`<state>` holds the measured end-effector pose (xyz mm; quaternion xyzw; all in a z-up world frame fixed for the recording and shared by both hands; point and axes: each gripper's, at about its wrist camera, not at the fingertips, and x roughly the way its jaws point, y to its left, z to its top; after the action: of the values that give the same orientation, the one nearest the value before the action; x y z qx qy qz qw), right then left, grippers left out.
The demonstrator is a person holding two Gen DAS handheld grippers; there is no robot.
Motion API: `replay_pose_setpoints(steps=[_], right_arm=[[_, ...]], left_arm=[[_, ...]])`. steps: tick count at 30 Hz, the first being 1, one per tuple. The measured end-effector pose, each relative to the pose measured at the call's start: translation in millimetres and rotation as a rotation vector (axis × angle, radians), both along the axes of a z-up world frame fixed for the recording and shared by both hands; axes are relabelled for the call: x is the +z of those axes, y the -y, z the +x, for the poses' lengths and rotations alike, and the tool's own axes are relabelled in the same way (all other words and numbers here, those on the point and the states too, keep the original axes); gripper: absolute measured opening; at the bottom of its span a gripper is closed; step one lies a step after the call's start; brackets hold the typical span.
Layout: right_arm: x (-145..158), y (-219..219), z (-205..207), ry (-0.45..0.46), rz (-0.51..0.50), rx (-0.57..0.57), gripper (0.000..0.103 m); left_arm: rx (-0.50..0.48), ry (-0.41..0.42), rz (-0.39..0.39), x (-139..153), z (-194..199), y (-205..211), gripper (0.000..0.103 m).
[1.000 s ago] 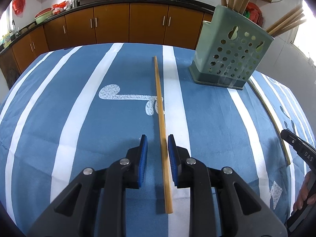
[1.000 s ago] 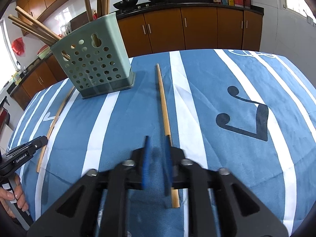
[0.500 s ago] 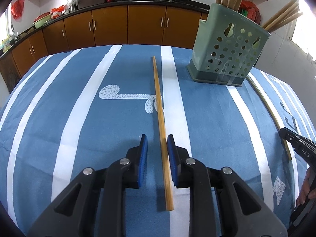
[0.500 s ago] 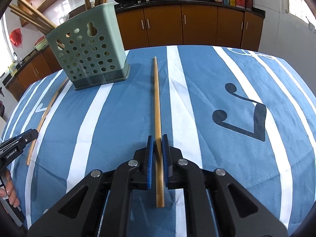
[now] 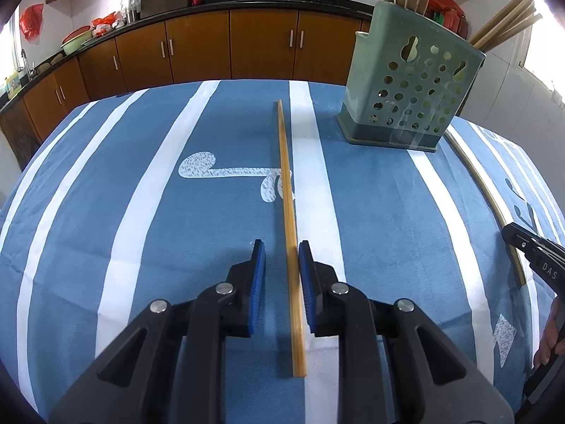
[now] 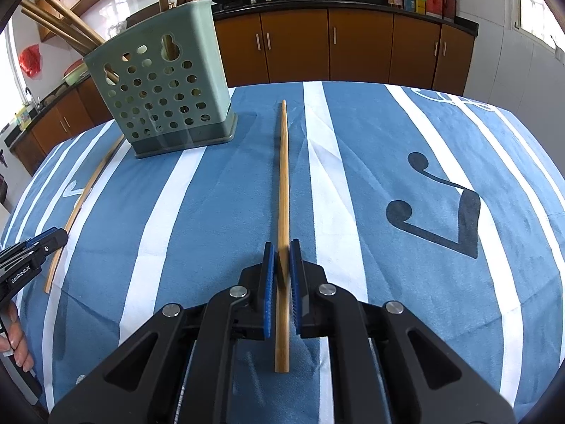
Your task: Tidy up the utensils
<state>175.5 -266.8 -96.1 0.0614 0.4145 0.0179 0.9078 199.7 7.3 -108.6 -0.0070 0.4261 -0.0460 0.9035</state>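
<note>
Two grippers, a chopstick between each pair of pads

Left gripper [image 5: 281, 265] straddles a chopstick [image 5: 287, 212] with its jaws apart, a gap on the left side, the right pad at or near the wood. Right gripper [image 6: 281, 258] is clamped on the second chopstick [image 6: 282, 190], which lies flat on the blue striped cloth [image 6: 370, 247]. Both sticks run lengthwise away from the cameras, near ends behind the pads. Farther off stands the green holder [image 5: 409, 81], upright, sticks leaning out of it, beside both chopsticks, not across either. Cabinets [image 5: 229, 46] behind.
</note>
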Motion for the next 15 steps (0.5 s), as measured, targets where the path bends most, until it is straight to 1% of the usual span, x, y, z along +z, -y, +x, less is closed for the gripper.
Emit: replay_pose_setpoints(steps=[9,15], right_arm=[[0.2,0.9,0.0,0.000,0.006,0.000,0.010],[0.3,1.0,-0.2,0.000,0.005,0.000,0.010]], left_arm=[[-0.009,-0.001,-0.013,-0.2,-0.4,-1.5,0.024],[-0.016,-0.001,-0.008,0.2,0.2,-1.1,0.027]])
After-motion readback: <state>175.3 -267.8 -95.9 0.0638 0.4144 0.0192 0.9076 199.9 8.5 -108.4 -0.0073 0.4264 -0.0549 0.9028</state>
